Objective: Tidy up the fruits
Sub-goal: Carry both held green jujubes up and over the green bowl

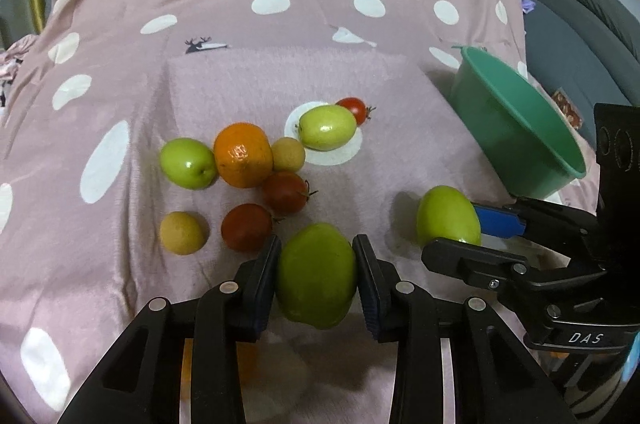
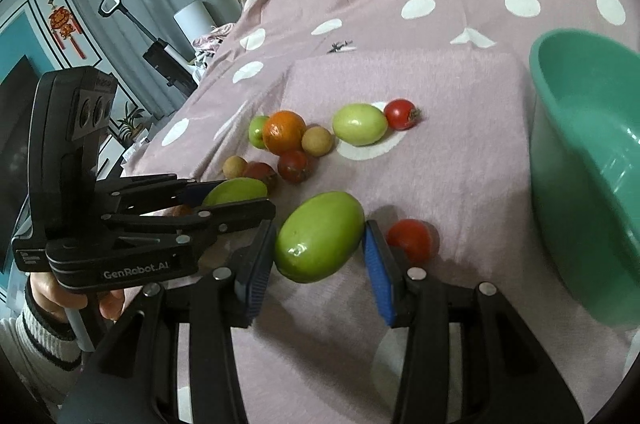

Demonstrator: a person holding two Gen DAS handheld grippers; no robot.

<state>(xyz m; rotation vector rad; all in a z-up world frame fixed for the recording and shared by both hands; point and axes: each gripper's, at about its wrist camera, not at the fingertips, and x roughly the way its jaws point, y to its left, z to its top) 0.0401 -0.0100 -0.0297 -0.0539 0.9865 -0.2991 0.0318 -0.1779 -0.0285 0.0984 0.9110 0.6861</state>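
left gripper (image 1: 316, 278): clamped on a green fruit (image 1: 317, 276), both pads flat on its sides, fruit low against the cloth. No earlier view to compare.
right gripper (image 2: 320, 260): jaws straddle a second green fruit (image 2: 320, 237). Left pad touches or nearly touches it; right pad looks to stand slightly off it. In the left wrist view the blue pad (image 1: 500, 220) sits against that fruit's (image 1: 448, 217) far side. Full clamp: cannot tell, probably light contact at best.
grip advice: the fruits are smooth and oval, so hold across the short axis, centred on the pads. If the right one is loose, square the jaws before lifting.
small tomato (image 2: 410, 239): just beyond the right pad, close to it. Risk of nudging it on the way up; lift straight, then swing.
clearance: the two grippers are near each other. My read: lift one at a time, or part them first.
pink cloth (image 1: 120, 264): soft and fuzzy, so fruit won't roll far if dropped.
loose fruit, mid: two tomatoes (image 1: 285, 193), two small tan fruits (image 1: 184, 233), an orange (image 1: 243, 160), a green fruit on the left (image 1: 188, 163).
loose fruit, far: a green fruit (image 1: 328, 127) on a white dot, a tomato (image 1: 353, 110) touching it behind.
green bowl (image 2: 560, 96): to the right, tilted, nothing visible inside. Likely target; carry over the rim and release low.
progress: early, most fruit not yet sorted.
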